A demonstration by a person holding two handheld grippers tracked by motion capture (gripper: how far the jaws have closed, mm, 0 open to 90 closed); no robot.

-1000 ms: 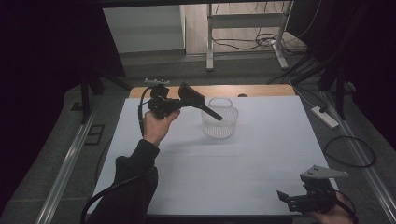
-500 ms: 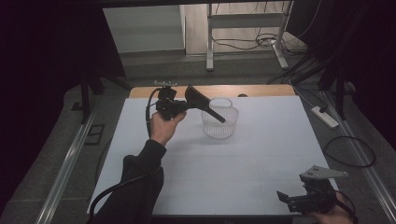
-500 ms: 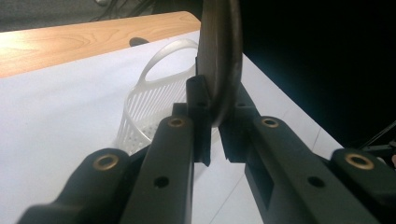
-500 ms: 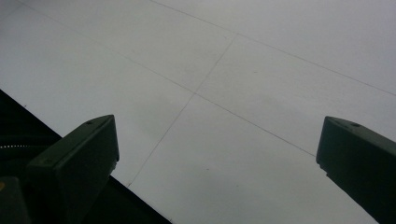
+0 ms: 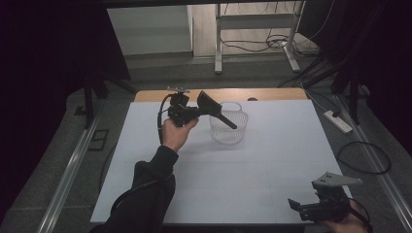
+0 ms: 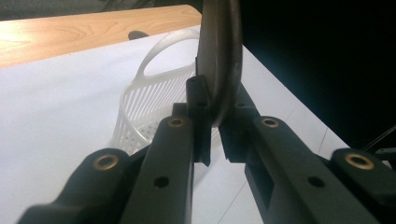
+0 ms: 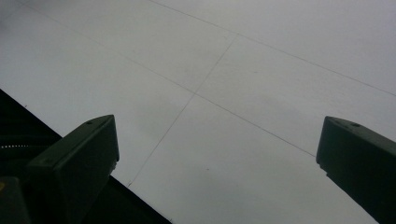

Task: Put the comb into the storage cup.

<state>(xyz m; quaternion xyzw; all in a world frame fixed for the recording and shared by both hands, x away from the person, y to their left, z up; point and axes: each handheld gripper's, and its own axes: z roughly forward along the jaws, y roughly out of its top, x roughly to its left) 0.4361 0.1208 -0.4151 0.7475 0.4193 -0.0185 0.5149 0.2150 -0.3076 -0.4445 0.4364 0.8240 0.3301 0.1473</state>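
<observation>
Basket (image 5: 228, 128), a pale slatted plastic one, stood upright at the upper middle of the high view, on the white table (image 5: 252, 179) near its far wooden edge. The left gripper (image 5: 206, 108) was held up just left of the basket, its jaws pinched on a flat black tool (image 5: 216, 110) with a broad blade and a thin handle. The handle slanted down to the right, and its tip lay over the basket's rim, seemingly inside the opening, though whether it touched the basket could not be told. In the left gripper view the same tool (image 6: 219, 60) rose edge-on from between the closed jaws in the upper middle of the frame, with the basket (image 6: 154, 100) just beyond them at centre left.

The right gripper (image 5: 311, 209) waited at the lower right corner of the high view, well apart from the basket. Its jaws stood wide in the right gripper view, with nothing but bare table between them.

By my judgement the work was well along: the tool had been picked up and brought to the basket. Left to do were lowering it fully in, releasing the grip and drawing the left gripper clear.
</observation>
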